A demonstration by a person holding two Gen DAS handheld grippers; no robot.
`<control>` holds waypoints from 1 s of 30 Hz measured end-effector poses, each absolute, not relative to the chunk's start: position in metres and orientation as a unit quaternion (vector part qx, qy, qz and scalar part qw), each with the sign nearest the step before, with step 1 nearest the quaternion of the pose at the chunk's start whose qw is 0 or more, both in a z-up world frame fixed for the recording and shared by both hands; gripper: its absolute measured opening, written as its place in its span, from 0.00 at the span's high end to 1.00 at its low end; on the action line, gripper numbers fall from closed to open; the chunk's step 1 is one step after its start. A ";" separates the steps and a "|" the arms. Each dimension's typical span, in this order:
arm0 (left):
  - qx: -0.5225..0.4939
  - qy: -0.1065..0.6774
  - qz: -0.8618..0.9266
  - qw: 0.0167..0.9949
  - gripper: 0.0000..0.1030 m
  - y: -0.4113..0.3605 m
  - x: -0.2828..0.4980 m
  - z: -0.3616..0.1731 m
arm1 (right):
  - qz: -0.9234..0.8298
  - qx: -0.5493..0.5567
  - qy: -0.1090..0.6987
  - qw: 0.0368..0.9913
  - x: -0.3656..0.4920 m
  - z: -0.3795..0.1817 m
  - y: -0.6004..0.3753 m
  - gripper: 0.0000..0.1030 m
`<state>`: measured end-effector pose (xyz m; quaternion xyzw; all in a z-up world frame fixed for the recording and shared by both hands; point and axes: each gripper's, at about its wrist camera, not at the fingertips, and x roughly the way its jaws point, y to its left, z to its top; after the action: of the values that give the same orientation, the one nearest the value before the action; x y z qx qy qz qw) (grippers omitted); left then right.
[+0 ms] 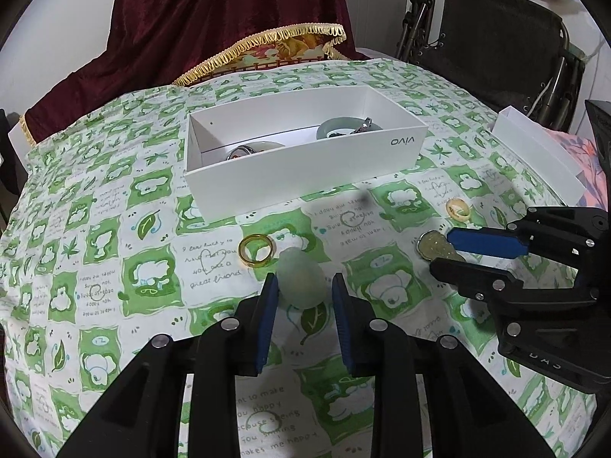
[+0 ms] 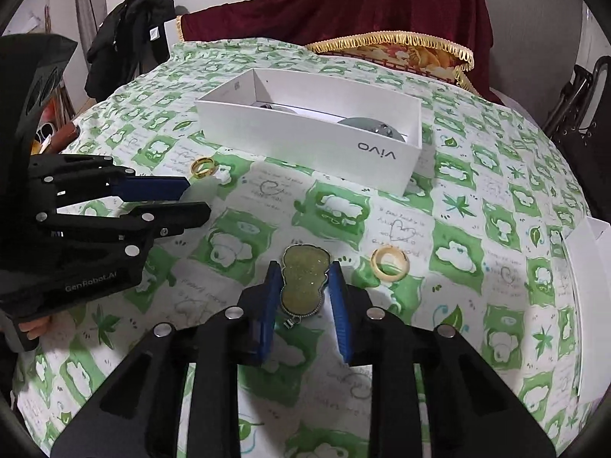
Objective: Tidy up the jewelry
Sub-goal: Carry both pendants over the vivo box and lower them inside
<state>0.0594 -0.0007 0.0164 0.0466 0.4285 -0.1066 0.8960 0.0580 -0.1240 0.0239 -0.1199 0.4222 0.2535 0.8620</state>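
My left gripper (image 1: 304,286) is open, its blue pads on either side of a pale green jade stone (image 1: 301,280) lying on the cloth, with gaps both sides. A gold ring (image 1: 256,249) lies just left of the stone. My right gripper (image 2: 303,286) is open around a glittery olive gourd-shaped pendant (image 2: 304,280) on the cloth; it also shows in the left wrist view (image 1: 439,249). A cream ring (image 2: 390,262) lies to its right. The white vivo box (image 1: 305,170) behind holds bangles and other jewelry (image 1: 340,128).
A green-and-white patterned cloth (image 1: 114,229) covers the table. A white box lid (image 1: 542,149) lies at the right edge. A maroon cloth with gold fringe (image 1: 229,19) and a black folding chair (image 1: 496,38) stand behind.
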 end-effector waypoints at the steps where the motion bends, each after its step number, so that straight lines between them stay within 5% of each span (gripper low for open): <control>1: 0.047 0.429 -0.104 0.896 0.68 -0.001 0.060 0.016 | 0.255 -0.116 0.423 0.862 0.057 0.024 -0.126 0.76; 3: 0.048 0.431 -0.100 0.896 0.52 -0.002 0.061 0.016 | 0.258 -0.107 0.425 0.861 0.058 0.024 -0.128 0.76; 6: 0.055 0.431 -0.095 0.895 0.49 -0.006 0.063 0.015 | 0.258 -0.107 0.425 0.861 0.058 0.025 -0.129 0.76; 10: 0.050 0.428 -0.103 0.896 0.75 -0.006 0.063 0.017 | 0.259 -0.095 0.427 0.861 0.058 0.025 -0.133 0.76; 30: 0.029 0.360 -0.098 0.928 0.75 -0.001 0.023 0.048 | 0.266 -0.018 0.370 0.890 0.039 0.050 -0.165 0.76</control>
<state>0.0232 -0.0013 0.0484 0.0289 0.3595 -0.0982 0.9275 0.0388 -0.1647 0.0499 -0.0183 0.3696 0.2664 0.8900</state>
